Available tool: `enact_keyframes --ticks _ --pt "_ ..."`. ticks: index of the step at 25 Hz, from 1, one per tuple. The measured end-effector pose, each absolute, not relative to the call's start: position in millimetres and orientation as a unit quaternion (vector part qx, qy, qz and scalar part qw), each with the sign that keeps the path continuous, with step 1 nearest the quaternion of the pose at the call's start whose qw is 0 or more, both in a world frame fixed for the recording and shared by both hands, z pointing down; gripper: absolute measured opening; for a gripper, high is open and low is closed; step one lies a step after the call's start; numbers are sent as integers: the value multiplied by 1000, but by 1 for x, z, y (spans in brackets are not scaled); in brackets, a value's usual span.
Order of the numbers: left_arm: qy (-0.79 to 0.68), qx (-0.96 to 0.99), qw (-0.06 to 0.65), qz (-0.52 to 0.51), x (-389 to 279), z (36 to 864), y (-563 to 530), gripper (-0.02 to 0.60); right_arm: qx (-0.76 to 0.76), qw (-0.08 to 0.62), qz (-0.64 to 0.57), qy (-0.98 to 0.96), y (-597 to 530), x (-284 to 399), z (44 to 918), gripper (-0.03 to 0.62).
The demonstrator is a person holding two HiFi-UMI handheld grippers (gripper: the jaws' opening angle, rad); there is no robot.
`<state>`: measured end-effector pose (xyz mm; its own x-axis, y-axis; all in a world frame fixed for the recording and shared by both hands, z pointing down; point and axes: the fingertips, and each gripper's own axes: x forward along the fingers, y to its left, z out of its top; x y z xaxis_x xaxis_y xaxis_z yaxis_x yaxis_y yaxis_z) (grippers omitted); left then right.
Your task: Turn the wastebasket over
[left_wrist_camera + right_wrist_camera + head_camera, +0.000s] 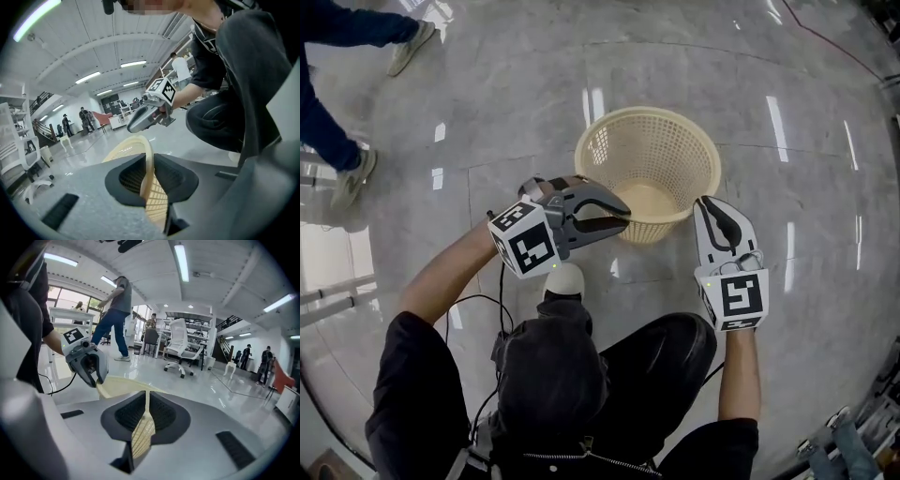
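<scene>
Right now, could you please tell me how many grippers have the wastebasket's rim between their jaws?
2. The left gripper has the wastebasket by its near-left rim, and the right gripper has the near-right rim between its jaws.

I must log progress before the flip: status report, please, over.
Both shut on the wastebasket rim: left tool, right tool. Mouth up, not yet turned over. A bystander's shoes far left, well apart.

Floor (pixel 506 103): we see glossy grey marble tiles with lamp glare.
Bystander (pixel 323 131): legs and shoes, top left.
Office chair (pixel 180 348): white, in the background.
</scene>
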<state>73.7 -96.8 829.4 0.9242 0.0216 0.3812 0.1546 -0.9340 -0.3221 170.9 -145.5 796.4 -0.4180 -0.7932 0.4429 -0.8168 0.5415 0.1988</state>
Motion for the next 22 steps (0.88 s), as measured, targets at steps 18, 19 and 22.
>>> enact_keyframes --ticks 18,19,22 --pt "-47 -988 -27 -143 66 844 -95 23 451 357 171 -800 -114 197 875 29" --pt "-46 -988 -32 -146 68 846 -95 23 453 365 175 -794 -114 201 879 29" --pt "-48 -986 -35 -158 73 850 -94 21 457 371 190 -786 -113 208 885 29"
